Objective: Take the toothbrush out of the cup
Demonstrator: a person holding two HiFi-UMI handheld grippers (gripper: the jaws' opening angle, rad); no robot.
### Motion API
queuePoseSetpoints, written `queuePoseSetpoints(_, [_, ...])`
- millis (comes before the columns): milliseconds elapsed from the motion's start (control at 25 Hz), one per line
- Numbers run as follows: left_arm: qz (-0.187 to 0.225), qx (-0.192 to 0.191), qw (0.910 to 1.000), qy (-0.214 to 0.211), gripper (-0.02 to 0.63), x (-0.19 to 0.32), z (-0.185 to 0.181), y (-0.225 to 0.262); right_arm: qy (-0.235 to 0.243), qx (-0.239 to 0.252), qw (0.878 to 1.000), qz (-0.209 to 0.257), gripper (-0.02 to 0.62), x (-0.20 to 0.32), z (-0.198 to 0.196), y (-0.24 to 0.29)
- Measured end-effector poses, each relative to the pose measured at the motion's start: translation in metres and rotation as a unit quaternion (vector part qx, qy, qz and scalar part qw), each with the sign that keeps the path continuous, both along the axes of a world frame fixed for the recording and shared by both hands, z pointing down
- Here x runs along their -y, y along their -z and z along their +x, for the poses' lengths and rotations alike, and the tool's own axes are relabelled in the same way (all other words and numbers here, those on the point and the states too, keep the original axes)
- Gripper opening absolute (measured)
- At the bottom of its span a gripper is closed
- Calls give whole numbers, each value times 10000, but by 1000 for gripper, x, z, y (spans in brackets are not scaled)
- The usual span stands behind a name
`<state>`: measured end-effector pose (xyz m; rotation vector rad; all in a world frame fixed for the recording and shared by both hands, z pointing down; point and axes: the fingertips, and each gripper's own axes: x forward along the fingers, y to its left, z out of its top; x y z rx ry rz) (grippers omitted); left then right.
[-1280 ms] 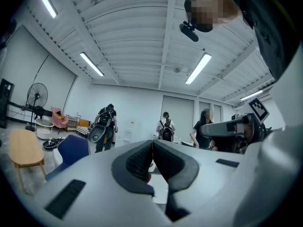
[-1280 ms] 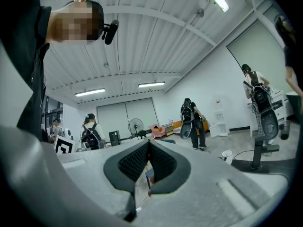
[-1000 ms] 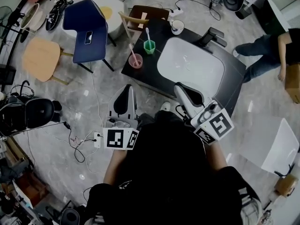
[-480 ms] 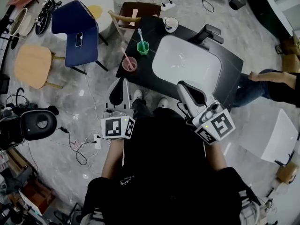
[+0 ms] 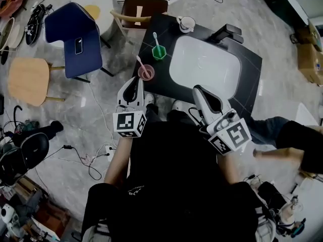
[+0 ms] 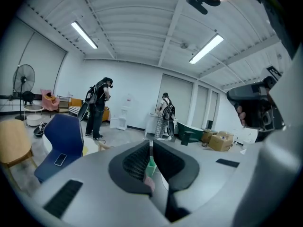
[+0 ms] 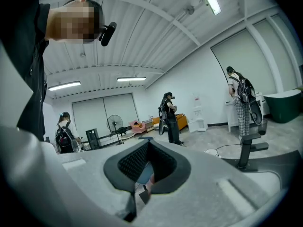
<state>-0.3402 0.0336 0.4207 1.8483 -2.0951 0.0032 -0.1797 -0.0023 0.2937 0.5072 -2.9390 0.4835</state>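
On the black table, a green cup holds a white toothbrush. Nearer the table's front corner stands a pink cup with a pink toothbrush. My left gripper hangs just short of the pink cup, jaws shut and empty. In the left gripper view the shut jaws frame the green cup and the pink cup behind them. My right gripper hovers at the table's front edge by the white basin, shut with nothing in it.
A white mug and a black device sit at the table's far side. A blue chair, a wooden stool and a brown chair stand to the left. Cables lie on the floor. A person's legs are at the right.
The view has moved closer to the table. My left gripper has gone forward, up to the pink cup. The person at the right has shifted downward in view.
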Motion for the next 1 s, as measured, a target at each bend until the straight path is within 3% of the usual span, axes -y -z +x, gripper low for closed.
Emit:
queuePoseSetpoints(160, [-199,-314,9991,-226,12,12,-17,-26,-280,-97,9996,-42,6,-1,-12,-7])
queuePoseSetpoints(200, [-247,-389,9985,-300,34,15,-21,-31,-361,-119,9993,-55,6,0,-13,-8])
queuePoseSetpoints(240, [-299,-466,9978,-378,103,19,-23,-36,-451,-137,9989,-71,6,0,-14,-9])
queuePoseSetpoints(280, [-350,-537,9969,-447,115,23,-26,-41,-546,-148,9984,-87,6,1,-15,-10])
queuePoseSetpoints(640, [-979,-905,9861,-988,124,49,-41,-100,-1374,-271,9899,-200,6,0,-16,-24])
queuePoseSetpoints(1000, [-1358,-1598,9727,-996,124,66,-45,-136,-1849,-442,9813,-314,6,0,-13,-37])
